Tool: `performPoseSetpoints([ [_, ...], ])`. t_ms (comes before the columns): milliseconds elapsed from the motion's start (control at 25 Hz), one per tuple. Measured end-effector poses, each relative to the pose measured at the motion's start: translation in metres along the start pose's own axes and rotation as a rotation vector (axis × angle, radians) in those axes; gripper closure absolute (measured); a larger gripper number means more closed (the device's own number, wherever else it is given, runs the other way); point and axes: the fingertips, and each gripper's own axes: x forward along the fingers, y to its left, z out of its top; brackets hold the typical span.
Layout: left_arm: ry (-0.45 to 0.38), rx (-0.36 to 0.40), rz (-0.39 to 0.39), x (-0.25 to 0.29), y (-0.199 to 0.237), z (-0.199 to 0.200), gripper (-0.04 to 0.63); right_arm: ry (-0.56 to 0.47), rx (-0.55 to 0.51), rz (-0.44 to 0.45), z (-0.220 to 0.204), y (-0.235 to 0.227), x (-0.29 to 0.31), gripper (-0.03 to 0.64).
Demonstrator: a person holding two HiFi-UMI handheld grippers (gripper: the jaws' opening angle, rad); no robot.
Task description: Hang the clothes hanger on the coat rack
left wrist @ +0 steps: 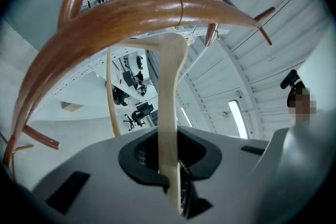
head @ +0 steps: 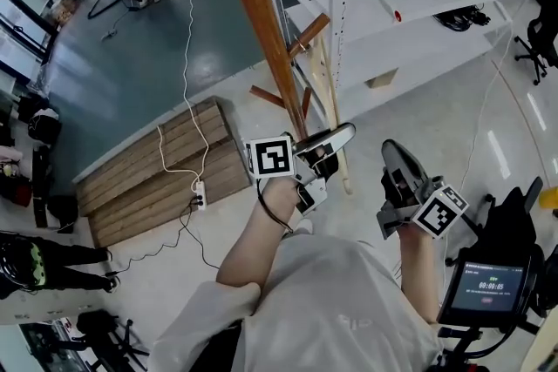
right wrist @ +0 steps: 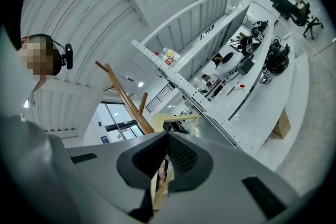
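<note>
Left hand-held gripper [left wrist: 170, 170] is clamped on the pale wooden clothes hanger [left wrist: 171, 97], carrying it level and close in by the tall brown wooden coat rack [head: 260, 22]. The hanger's top sits just under a curved rack arm, though contact is unclear. Right hand-held gripper [right wrist: 165, 162] hangs off to the side, its jaws pinched narrow with nothing clearly gripped.

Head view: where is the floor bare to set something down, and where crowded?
Bare: the grey-green floor between the wooden pallet and the coat rack, and the pale floor below the white shelving. Crowded: beside the rack's pole, where the left gripper holds the clothes hanger.
</note>
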Motion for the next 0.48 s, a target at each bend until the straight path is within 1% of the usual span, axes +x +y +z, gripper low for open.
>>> performPoseSetpoints([
  [160,-0.016,-0.027,0.031,-0.021,0.010,-0.005,0.543,0.015,0.003,0.011,-0.017,0.007,0.005,0.609],
  [360,-0.023,0.020,0.028,-0.036,0.010,-0.005,0.543,0.038,0.007,0.024,-0.032,0.013,0.012,0.609],
  [480,-0.020,0.043,0.041,-0.046,0.010,-0.006,0.543,0.050,0.013,0.028,-0.042,0.018,0.015,0.609],
])
